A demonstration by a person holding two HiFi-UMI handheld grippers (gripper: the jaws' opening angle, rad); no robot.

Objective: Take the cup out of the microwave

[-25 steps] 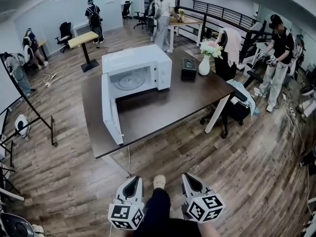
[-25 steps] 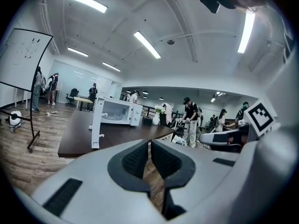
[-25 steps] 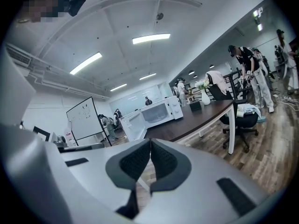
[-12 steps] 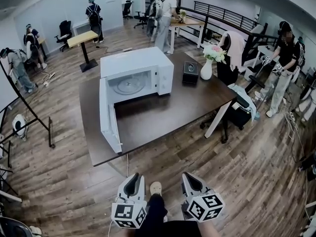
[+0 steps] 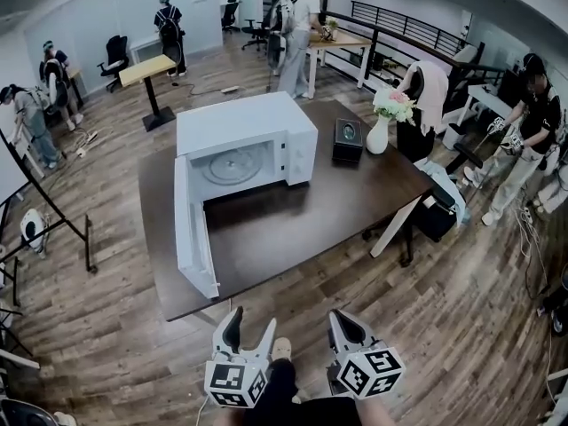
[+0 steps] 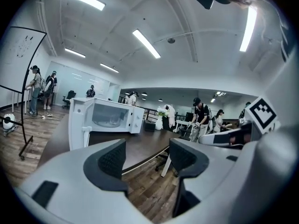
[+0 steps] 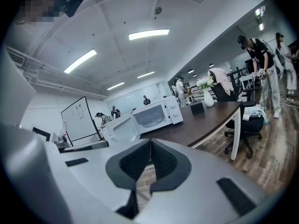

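A white microwave (image 5: 257,131) stands on a dark brown table (image 5: 311,207), and its door (image 5: 188,238) is swung wide open toward me at the left. Inside I see only the glass turntable (image 5: 232,164); no cup shows from here. Both grippers hang low in front of me, over the wooden floor and short of the table's near edge. My left gripper (image 5: 249,328) is opening, with nothing between its jaws. My right gripper (image 5: 343,320) is shut and empty. The left gripper view shows the microwave (image 6: 110,118) ahead beyond the left gripper (image 6: 147,155); the right gripper view shows the microwave (image 7: 152,115) past the right gripper (image 7: 150,158).
A black box (image 5: 346,140) and a white vase of flowers (image 5: 380,134) stand on the table to the right of the microwave. A chair draped with clothes (image 5: 439,207) sits at the table's right end. A whiteboard stand (image 5: 53,202) is at the left. Several people stand around the room.
I have come closer to the table, so the microwave looks larger and nearer. The left gripper's jaws have gone from shut to spread apart. The right gripper stays shut.
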